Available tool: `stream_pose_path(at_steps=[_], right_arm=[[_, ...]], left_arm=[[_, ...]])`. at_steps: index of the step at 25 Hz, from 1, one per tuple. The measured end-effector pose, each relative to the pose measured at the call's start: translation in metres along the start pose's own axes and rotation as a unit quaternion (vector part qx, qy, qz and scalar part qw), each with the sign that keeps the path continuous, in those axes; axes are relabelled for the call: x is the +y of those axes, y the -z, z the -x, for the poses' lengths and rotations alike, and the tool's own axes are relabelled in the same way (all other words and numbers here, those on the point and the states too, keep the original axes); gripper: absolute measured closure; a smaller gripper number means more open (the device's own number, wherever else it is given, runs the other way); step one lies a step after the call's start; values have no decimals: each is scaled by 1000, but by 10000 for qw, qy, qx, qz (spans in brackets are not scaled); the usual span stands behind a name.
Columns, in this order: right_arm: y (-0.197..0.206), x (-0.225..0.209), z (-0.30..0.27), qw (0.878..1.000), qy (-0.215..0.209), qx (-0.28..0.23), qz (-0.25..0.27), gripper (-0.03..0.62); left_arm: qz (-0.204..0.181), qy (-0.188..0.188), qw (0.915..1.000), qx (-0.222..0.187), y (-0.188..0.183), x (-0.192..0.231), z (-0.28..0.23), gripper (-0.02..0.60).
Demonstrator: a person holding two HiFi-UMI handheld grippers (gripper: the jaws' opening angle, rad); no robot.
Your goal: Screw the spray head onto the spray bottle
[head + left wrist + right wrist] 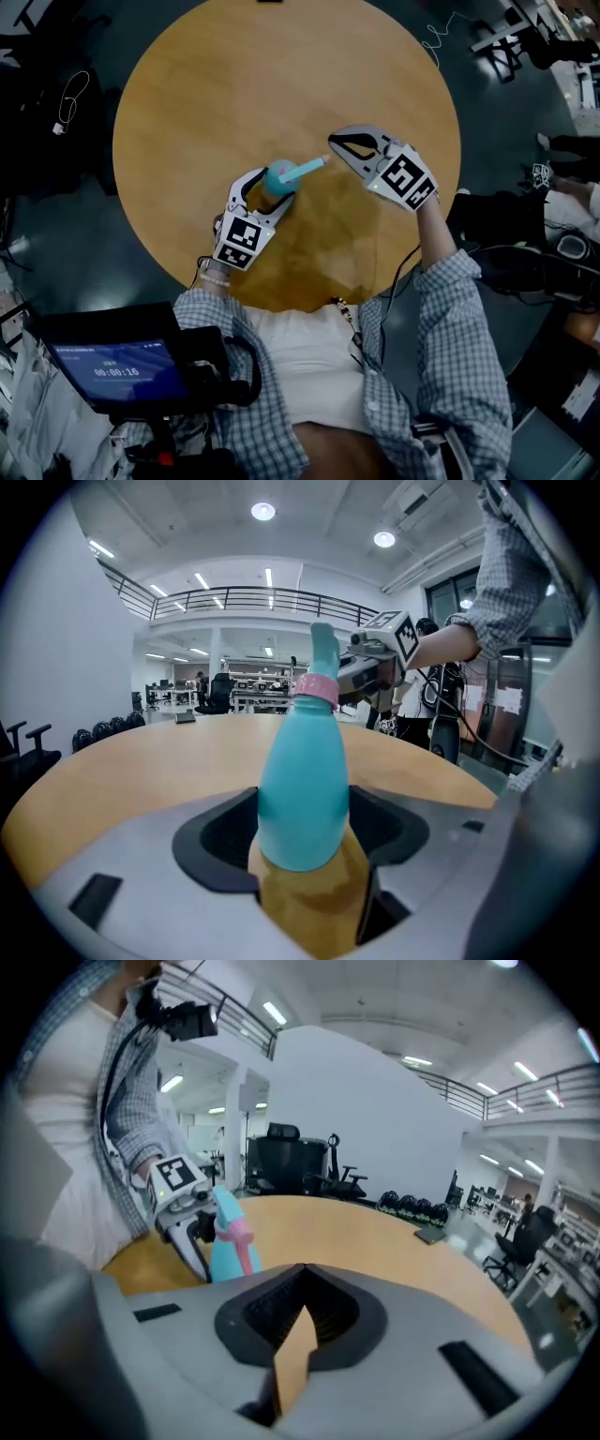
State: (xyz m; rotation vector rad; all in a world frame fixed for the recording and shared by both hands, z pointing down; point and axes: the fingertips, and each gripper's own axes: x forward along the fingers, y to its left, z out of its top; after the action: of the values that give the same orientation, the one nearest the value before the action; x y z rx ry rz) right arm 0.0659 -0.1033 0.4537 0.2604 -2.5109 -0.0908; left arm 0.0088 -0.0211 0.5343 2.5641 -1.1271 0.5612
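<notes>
Clamping spray bottle (302, 789) in my L gripper (255, 195), R gripper (305, 1321) shut & empty near spray head (305, 170), I'd reopen R, grip by pink collar (316, 688), twist square.

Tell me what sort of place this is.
Probably a large open-plan office or lab hall: office chairs and desk rows in the background, a mezzanine railing above, and a round wooden table as the workspace.

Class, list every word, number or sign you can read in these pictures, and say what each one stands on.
"00:00:16" on the screen, lower left of the head view.
Small line above it: too small to read.
The spray bottle: no label shows.
The marker cubes: black-and-white patterns, no letters.
</notes>
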Motion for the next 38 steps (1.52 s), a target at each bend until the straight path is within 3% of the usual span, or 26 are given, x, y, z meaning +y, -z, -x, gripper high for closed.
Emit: stream_pose_path(at_steps=[3,7,16,22,26,27,29,33,36,38], right_arm=[[-12,14,-19,9982,-367,-368,-307,600],[-14,47,-15,9955,-874,-312,-211,600],[-41,109,9,9931,-1032,-540,-131,600],[-50,119,-9,9936,-847,-753,-30,600],[-34,86,1,9981,-251,-566,-29,600],[-31,80,1,9984,-219,-518,-54,581],[-31,80,-5,9982,-410,-436,-97,356],[-35,95,-20,9932,-717,-107,911,347],[-41,99,-32,9885,-789,-141,1285,353],[-43,99,-37,9860,-820,-175,1439,429]], left_arm=[[-12,-11,10000,31,-1,0,3,281],[-14,-4,10000,0,0,-2,2,279],[-29,-3,10000,0,-3,0,0,281],[-27,-1,10000,42,-4,1,0,279],[-33,22,10000,43,-4,1,-1,281],[-33,22,10000,43,-4,1,-1,279],[-38,21,10000,47,-4,0,0,281],[-52,41,10000,52,-4,-1,1,281],[-60,62,10000,35,-1,-2,1,281],[-63,59,10000,32,-2,-2,2,281]])
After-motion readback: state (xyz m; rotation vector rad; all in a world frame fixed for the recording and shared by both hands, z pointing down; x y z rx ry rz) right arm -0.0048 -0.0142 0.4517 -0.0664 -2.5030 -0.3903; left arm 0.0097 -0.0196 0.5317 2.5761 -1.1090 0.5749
